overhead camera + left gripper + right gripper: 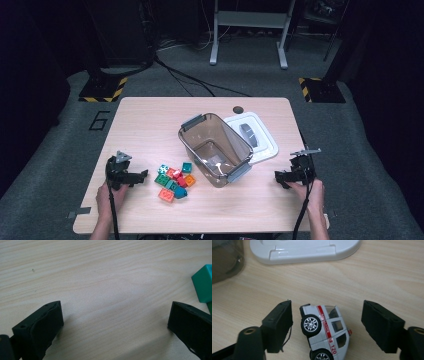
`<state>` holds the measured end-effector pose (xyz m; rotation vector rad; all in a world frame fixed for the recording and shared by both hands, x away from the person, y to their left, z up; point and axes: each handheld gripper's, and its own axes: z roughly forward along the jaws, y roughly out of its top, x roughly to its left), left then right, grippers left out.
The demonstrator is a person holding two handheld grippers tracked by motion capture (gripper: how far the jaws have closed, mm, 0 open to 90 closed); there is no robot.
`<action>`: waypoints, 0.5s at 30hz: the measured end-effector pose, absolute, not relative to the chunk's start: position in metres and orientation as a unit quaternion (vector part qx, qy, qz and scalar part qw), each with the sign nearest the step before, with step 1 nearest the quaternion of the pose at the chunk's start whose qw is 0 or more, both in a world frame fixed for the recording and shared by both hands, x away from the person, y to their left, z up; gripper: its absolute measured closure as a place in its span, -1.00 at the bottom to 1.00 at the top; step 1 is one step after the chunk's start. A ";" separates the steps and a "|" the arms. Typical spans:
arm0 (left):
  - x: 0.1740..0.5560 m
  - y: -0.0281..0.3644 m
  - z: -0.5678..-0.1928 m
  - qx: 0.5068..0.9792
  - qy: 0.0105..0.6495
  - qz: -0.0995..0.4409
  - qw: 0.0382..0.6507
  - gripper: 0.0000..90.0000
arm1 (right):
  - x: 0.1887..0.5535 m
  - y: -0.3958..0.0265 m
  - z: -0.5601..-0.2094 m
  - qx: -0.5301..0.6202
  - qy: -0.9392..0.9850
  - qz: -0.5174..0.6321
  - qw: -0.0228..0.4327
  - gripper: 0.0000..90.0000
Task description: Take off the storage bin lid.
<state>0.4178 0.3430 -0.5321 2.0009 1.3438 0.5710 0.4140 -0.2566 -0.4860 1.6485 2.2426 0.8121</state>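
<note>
Your right gripper [327, 322] stands open around the small white toy ambulance with red stripes [324, 331], lying on its side on the pale wooden table [387, 275], pads not touching it. Your left gripper [115, 322] rests open, waiting beside the coloured plastic blocks [174, 181].

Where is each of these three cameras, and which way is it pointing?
High view: above the person's side, looking forward and down on the table; forearms, hands, left tool and right tool show.
Left gripper view: rides the left tool, facing the tabletop past its open jaws; a green block at the edge.
Right gripper view: rides the right tool, jaws either side of a toy ambulance.
Shared: the white lid.
</note>
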 end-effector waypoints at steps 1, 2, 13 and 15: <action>0.418 0.342 -0.532 0.761 0.515 0.218 0.328 -1.00 | 0.413 -0.257 -0.489 0.560 0.772 0.278 0.118 -0.35; 0.418 0.343 -0.532 0.764 0.513 0.218 0.326 -1.00 | 0.412 -0.256 -0.490 0.560 0.773 0.276 0.116 -0.30; 0.418 0.343 -0.532 0.763 0.514 0.218 0.327 -1.00 | 0.408 -0.254 -0.495 0.562 0.770 0.276 0.123 0.11; 0.418 0.343 -0.532 0.764 0.513 0.218 0.326 -1.00 | 0.409 -0.253 -0.495 0.564 0.769 0.274 0.127 0.11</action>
